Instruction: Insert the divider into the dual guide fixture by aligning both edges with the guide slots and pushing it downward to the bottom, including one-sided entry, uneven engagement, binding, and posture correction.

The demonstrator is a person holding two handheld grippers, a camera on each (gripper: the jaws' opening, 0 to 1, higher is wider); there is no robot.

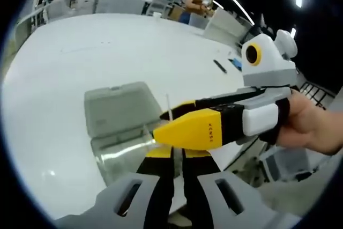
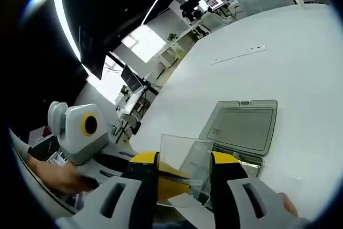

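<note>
The divider (image 2: 185, 156) is a clear thin plate, held by its two edges between the yellow-tipped jaws of my right gripper (image 2: 185, 171), which is shut on it. In the left gripper view the divider (image 1: 168, 106) shows edge-on as a pale line, with the right gripper (image 1: 170, 122) reaching in from the right. A clear box (image 1: 120, 156) with walls, the fixture, lies just beyond and below it. My left gripper (image 1: 179, 151) has its jaws close together beneath the right one. Its tips are hidden, so what they hold is unclear.
The box's grey-clear lid (image 2: 244, 124) lies open flat on the white table (image 1: 80, 52). A hand (image 1: 311, 124) holds the right gripper. Small dark items (image 1: 220, 66) lie near the table's far edge. Desks, chairs and a person stand in the background.
</note>
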